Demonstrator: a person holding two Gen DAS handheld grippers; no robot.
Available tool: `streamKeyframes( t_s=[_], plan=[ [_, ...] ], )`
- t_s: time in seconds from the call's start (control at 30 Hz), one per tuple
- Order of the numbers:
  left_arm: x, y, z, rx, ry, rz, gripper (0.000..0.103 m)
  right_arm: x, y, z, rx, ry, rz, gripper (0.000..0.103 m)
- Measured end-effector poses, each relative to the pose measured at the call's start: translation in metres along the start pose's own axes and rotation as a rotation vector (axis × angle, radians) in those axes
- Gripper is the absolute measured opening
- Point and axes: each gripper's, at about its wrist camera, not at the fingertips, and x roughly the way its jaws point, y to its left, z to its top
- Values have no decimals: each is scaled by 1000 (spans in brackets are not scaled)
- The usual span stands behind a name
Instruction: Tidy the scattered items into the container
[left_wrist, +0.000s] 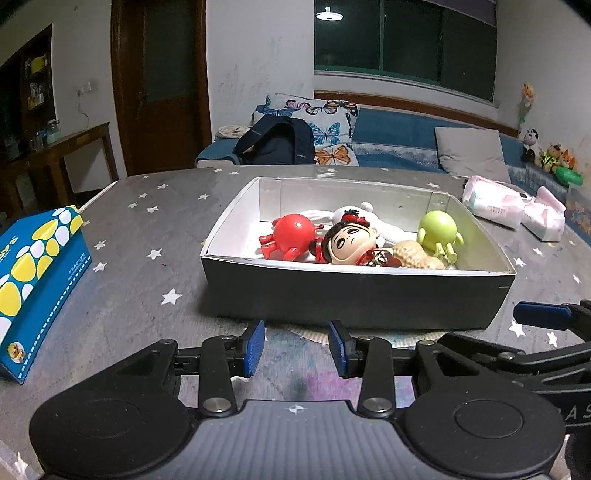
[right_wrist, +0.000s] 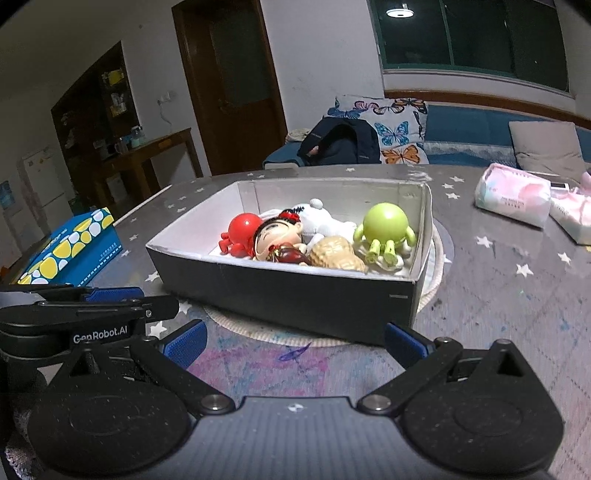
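Observation:
A dark open box sits mid-table on a round mat. Inside lie a red round toy, a big-headed doll, a white plush, a tan peanut-shaped toy and a green round toy. My left gripper hovers in front of the box's near wall, open with nothing between its blue pads. My right gripper is open wide and empty, also just short of the box. Each gripper shows at the edge of the other's view.
A blue and yellow tissue box stands at the table's left. Pink and white tissue packs lie at the far right. The grey star-print tablecloth covers the table. A sofa with cushions lies behind.

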Motion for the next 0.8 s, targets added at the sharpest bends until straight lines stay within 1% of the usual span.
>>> streamKeyframes(
  t_s=[0.47, 0.67, 0.8],
  plan=[
    [0, -11, -5, 51, -8, -27, 40, -12, -4, -12, 80, 1, -38, 103],
    [3, -11, -9, 63, 0, -35, 40, -12, -2, -15, 89, 11, -60, 103],
    [5, -8, -9, 66, -9, -30, 40, -8, 2, -15, 86, 25, -73, 103]
  ],
)
